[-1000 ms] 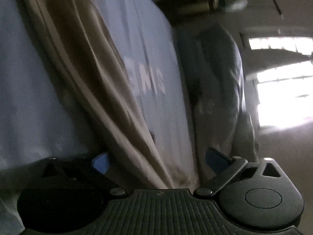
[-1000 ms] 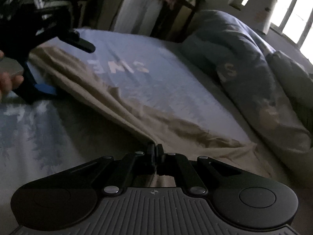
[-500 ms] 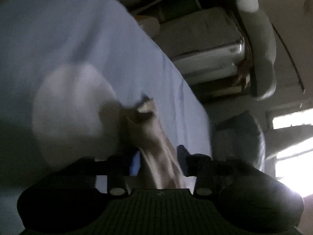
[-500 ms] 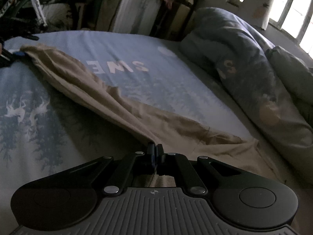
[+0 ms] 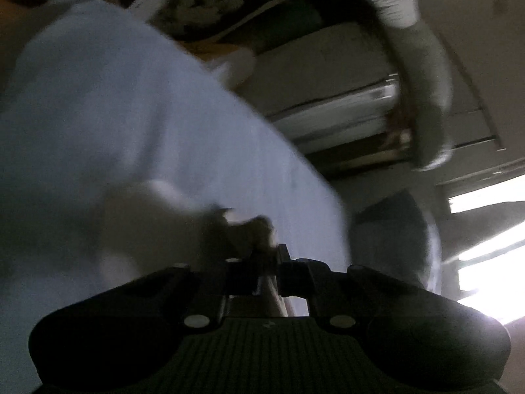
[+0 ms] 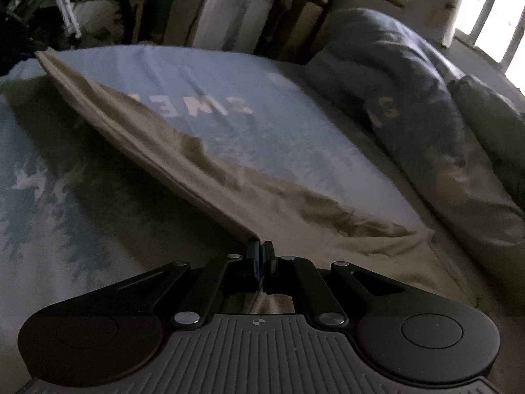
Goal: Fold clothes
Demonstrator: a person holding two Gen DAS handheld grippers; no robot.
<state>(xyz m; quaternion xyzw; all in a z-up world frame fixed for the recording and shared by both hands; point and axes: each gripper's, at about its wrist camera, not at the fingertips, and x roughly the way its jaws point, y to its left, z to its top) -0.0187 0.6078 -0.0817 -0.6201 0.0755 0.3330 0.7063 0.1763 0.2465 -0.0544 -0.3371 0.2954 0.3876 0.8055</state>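
Observation:
A long beige garment (image 6: 197, 164) stretches in a taut band across the blue printed bedsheet (image 6: 65, 213). My right gripper (image 6: 261, 248) is shut on its near end, just above the sheet. The far end rises to the bed's far left corner. In the blurred left wrist view, my left gripper (image 5: 259, 259) has its jaws closing, and a bunched end of the beige garment (image 5: 242, 229) is pinched between the narrow fingers. The pale bedsheet (image 5: 131, 115) fills the space behind it.
A rumpled grey-blue duvet (image 6: 410, 98) lies along the right side of the bed. Behind the bed stand a white appliance (image 6: 226, 10) and a bicycle (image 6: 62, 16). Bright windows (image 6: 492, 16) are at the right.
My left gripper travelled along the garment to its far end and closed from wide open onto it. The cloth now runs straighter and lifted at the far corner. The right gripper has not moved.

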